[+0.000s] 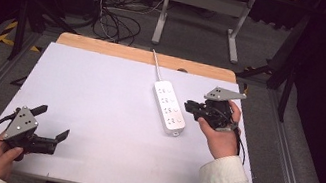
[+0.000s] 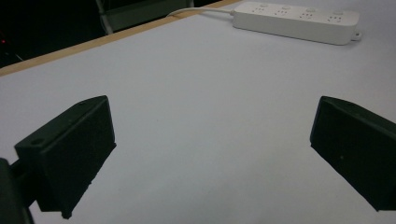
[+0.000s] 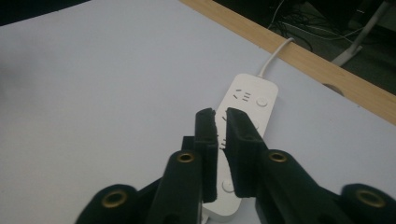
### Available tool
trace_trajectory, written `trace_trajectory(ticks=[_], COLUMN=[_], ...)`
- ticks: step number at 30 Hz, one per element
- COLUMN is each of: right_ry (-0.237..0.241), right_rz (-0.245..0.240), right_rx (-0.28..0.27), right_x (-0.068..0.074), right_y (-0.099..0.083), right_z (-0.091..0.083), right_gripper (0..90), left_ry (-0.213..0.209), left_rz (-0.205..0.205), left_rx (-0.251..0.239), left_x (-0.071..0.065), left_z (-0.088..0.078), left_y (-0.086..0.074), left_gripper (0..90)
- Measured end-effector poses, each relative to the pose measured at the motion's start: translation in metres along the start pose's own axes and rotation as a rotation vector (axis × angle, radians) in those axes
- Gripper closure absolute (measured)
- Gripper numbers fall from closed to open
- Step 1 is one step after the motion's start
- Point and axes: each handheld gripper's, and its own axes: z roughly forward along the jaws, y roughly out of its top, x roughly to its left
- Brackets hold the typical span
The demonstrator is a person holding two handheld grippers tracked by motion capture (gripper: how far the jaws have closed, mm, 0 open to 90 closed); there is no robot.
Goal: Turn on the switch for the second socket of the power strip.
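Observation:
A white power strip lies on the white table top, right of the middle, and its cord runs off over the far wooden edge. My right gripper hovers just right of the strip, pointing left at it. In the right gripper view its jaws stand shut with only a thin slit and nothing between them, above the strip. My left gripper rests at the near left corner, open and empty. The left gripper view has its jaws wide apart and the strip far off.
A wooden strip borders the table's far edge. Beyond it, loose cables lie on the floor beside a grey desk frame. Metal rails run along both sides of the table.

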Motion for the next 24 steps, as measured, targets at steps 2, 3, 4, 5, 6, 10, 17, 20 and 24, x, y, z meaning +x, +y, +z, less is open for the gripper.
trace_trajectory(ticks=[2,3,4,5,6,10,17,20,24], right_ry=[-0.003,0.006,0.006,0.004,-0.004,-0.014,-0.051,-0.064,-0.073], right_rz=[0.003,0.019,0.019,0.021,0.021,0.015,0.032,0.052,0.061], right_rx=[0.004,0.005,0.005,0.010,0.016,0.031,0.034,0.050,0.057], right_x=[-0.003,-0.007,-0.007,-0.008,-0.010,-0.013,-0.020,-0.024,-0.027], right_y=[0.003,0.005,0.005,0.005,0.006,0.007,0.006,0.004,0.001], right_z=[0.004,0.011,0.011,0.014,0.018,0.030,0.052,0.067,0.082], right_gripper=[90.0,90.0,90.0,90.0,90.0,90.0,90.0,90.0,90.0], left_ry=[0.006,0.009,0.017,0.025,0.030,0.040,0.025,0.024,0.022], left_rz=[-0.005,-0.006,-0.005,0.000,-0.001,-0.005,0.000,0.000,-0.008], left_rx=[-0.001,-0.001,0.004,0.006,0.007,0.007,0.009,0.009,0.003], left_x=[-0.001,-0.001,-0.002,-0.002,-0.002,-0.002,-0.002,-0.001,-0.001], left_z=[-0.002,-0.003,-0.004,-0.005,-0.006,-0.008,-0.005,-0.004,-0.005], left_y=[-0.001,-0.002,-0.002,-0.003,-0.003,-0.004,-0.003,-0.003,-0.003], left_gripper=[0.4,0.4,0.4,0.4,0.4,0.4,0.4,0.4,0.4])
